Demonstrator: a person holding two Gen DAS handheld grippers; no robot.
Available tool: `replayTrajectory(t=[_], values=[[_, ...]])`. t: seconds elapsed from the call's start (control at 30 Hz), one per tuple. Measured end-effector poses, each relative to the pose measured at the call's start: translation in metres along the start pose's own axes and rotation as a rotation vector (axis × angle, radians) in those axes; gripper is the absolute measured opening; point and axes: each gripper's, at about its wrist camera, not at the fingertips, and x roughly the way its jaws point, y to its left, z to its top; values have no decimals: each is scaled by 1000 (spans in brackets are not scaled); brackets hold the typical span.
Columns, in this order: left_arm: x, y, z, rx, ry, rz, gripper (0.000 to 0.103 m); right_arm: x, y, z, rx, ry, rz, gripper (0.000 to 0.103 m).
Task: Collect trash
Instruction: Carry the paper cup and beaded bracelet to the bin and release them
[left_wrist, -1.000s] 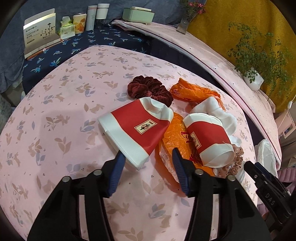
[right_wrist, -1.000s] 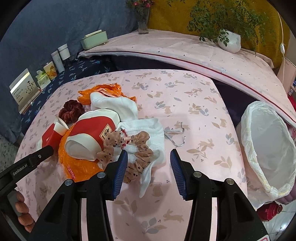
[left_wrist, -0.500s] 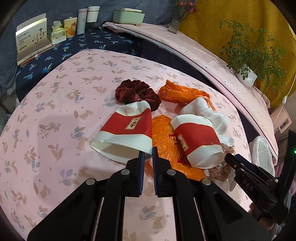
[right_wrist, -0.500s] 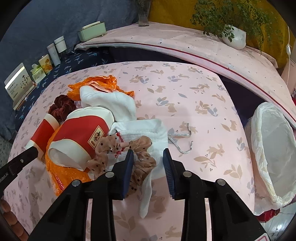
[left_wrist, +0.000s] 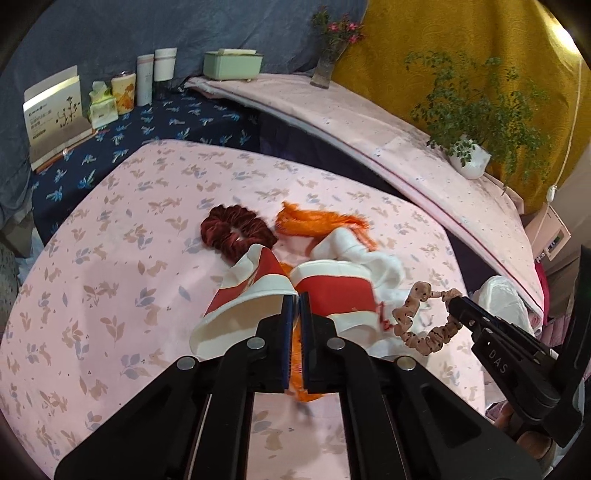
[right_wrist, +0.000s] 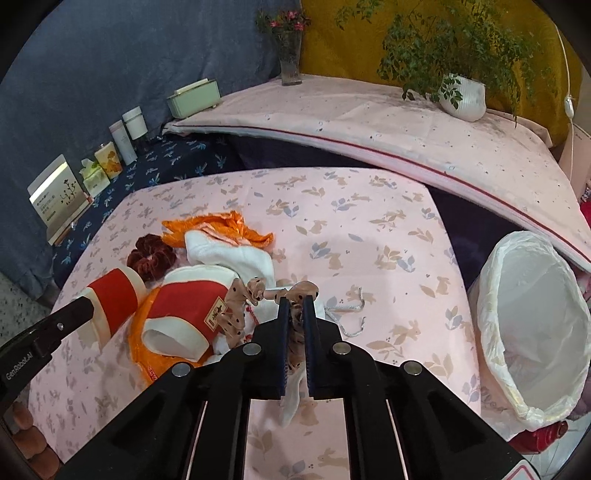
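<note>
My left gripper (left_wrist: 294, 301) is shut on the rim of a red and white paper cup (left_wrist: 251, 295) and lifts it off the pink bed cover; it also shows in the right wrist view (right_wrist: 110, 299). My right gripper (right_wrist: 296, 308) is shut on a beige dotted scrunchie (right_wrist: 240, 306), also seen in the left wrist view (left_wrist: 424, 332). A second red and white cup (right_wrist: 184, 314) lies on an orange plastic bag (right_wrist: 144, 354). A dark red scrunchie (left_wrist: 236, 232), an orange wrapper (left_wrist: 314, 221) and a white cloth (right_wrist: 236, 254) lie behind.
A bin with a white liner (right_wrist: 532, 317) stands at the bed's right edge. A grey string (right_wrist: 351, 314) lies on the cover. Boxes and bottles (left_wrist: 110, 96) line the back left. A potted plant (right_wrist: 461, 99) and vase (right_wrist: 290, 62) stand on the pink ledge.
Both grippers have shut: the left on the cup's rim, the right on the beige scrunchie. Both items are lifted and the cameras have risen.
</note>
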Motion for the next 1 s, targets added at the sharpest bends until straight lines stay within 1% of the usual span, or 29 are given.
replayTrajectory(t=[0.2, 0.43, 0.67, 0.87, 1.0], values=[[-18, -32, 9, 35, -23, -68, 3, -38, -21, 14, 23, -74, -9, 7], [-31, -86, 12, 113, -39, -126, 2, -68, -64, 19, 77, -131, -46, 7], [-34, -150, 7, 200, -36, -191, 2, -88, -120, 14, 151, -160, -98, 7], [-26, -212, -2, 279, -6, -266, 2, -102, -170, 5, 216, -173, -156, 7], [-19, -247, -11, 330, 15, -307, 2, -107, -203, -4, 261, -172, -190, 7]])
